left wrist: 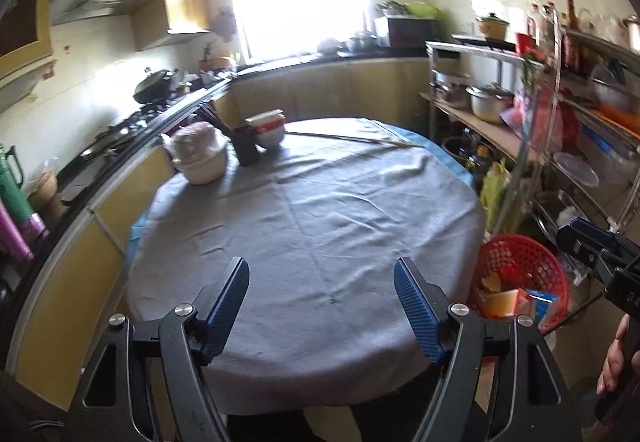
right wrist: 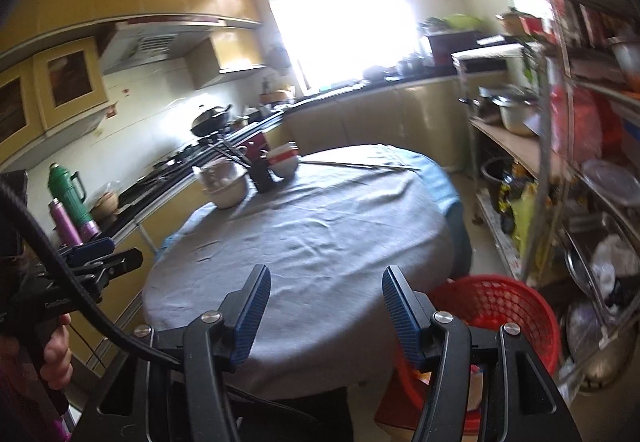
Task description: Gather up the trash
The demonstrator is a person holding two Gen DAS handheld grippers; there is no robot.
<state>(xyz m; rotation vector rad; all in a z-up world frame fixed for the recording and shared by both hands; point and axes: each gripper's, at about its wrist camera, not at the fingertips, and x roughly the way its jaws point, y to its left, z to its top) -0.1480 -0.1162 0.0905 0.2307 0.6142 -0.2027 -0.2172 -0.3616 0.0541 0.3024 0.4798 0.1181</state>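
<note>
A red mesh basket (left wrist: pixel 520 270) stands on the floor at the right of the round table (left wrist: pixel 312 210), with an orange carton (left wrist: pixel 500 302) and a blue carton (left wrist: pixel 544 302) inside. It also shows in the right wrist view (right wrist: pixel 500 306). My left gripper (left wrist: pixel 322 278) is open and empty over the near part of the grey tablecloth. My right gripper (right wrist: pixel 326 286) is open and empty over the table's near edge, just left of the basket. The right gripper also shows at the right edge of the left wrist view (left wrist: pixel 592 246).
At the table's far left stand a white covered pot (left wrist: pixel 200 158), a dark chopstick holder (left wrist: pixel 245 146) and stacked bowls (left wrist: pixel 268 128). A thin stick (left wrist: pixel 352 138) lies at the far edge. A counter with a stove (left wrist: pixel 132 122) runs left; metal shelves (left wrist: pixel 560 146) stand right.
</note>
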